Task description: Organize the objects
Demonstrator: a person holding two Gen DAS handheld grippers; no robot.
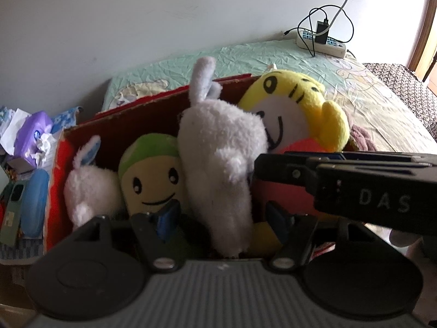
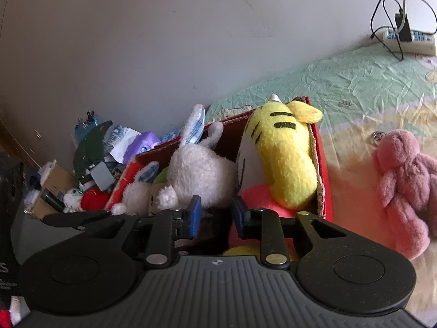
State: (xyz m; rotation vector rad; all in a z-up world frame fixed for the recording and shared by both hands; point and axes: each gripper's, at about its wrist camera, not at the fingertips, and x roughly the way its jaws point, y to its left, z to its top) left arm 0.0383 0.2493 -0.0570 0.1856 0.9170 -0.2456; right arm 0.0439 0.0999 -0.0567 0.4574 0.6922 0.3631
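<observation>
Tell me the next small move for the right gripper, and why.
Probably swing the right gripper, which holds nothing, right toward the pink plush toy. That toy lies alone on the bedsheet, outside the red cardboard box that holds the other plush toys.

Box (image 1: pixel 82 147): on the bed (image 1: pixel 273 54), against the wall.
In box, left to right: small rabbit (image 1: pixel 90 186), round-headed doll (image 1: pixel 153 175), big rabbit (image 1: pixel 218 158), tiger (image 1: pixel 295 109).
Right of box: bear (image 2: pixel 401 180), on the bed.
Far end of bed: power strip (image 1: pixel 322 42).
</observation>
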